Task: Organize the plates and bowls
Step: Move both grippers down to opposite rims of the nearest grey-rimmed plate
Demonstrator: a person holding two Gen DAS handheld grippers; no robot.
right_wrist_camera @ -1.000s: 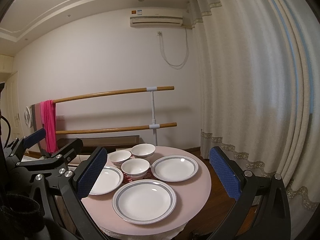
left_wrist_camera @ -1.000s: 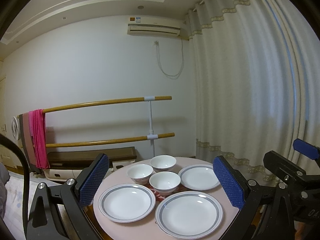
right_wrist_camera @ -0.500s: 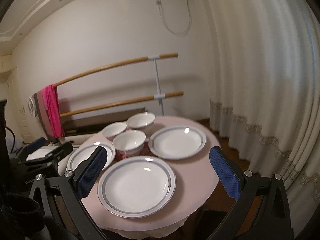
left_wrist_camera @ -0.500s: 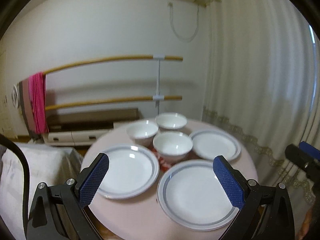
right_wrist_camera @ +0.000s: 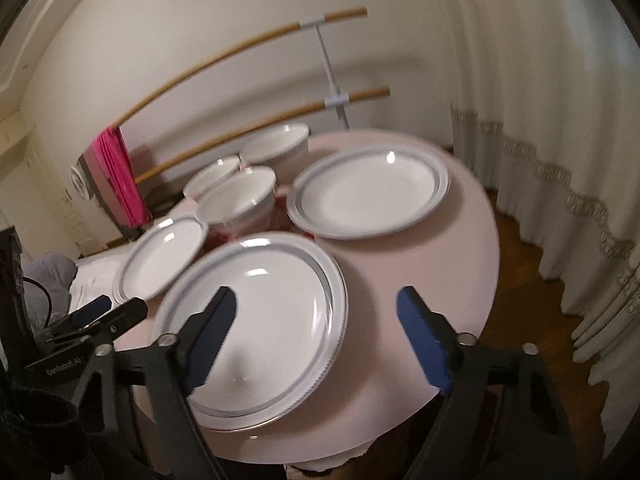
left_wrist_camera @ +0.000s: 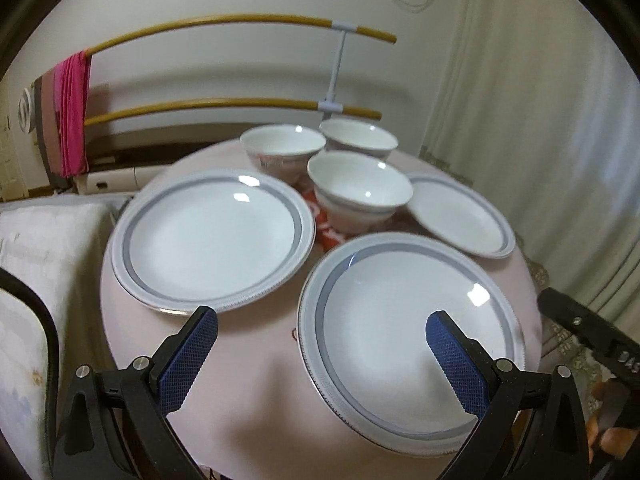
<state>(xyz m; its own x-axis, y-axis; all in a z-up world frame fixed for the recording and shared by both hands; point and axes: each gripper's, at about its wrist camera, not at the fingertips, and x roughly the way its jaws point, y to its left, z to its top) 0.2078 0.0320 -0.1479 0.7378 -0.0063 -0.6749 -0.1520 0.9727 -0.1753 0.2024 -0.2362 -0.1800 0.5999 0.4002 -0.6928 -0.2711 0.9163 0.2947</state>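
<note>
Round pink table [left_wrist_camera: 256,400] holds three plates, three bowls [left_wrist_camera: 360,190]. Approach step: left gripper [left_wrist_camera: 320,356] spread, empty; right gripper [right_wrist_camera: 316,340] closing, nothing between, over the near plate [right_wrist_camera: 264,312]. Next: likely rim grasp.

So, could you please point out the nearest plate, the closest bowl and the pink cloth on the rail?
Nearest plate [left_wrist_camera: 404,344], left wrist view, its white centre.
Closest bowl [left_wrist_camera: 358,184], left wrist view, its inner wall.
Pink cloth [left_wrist_camera: 74,116], left wrist view, its hanging middle.
</note>
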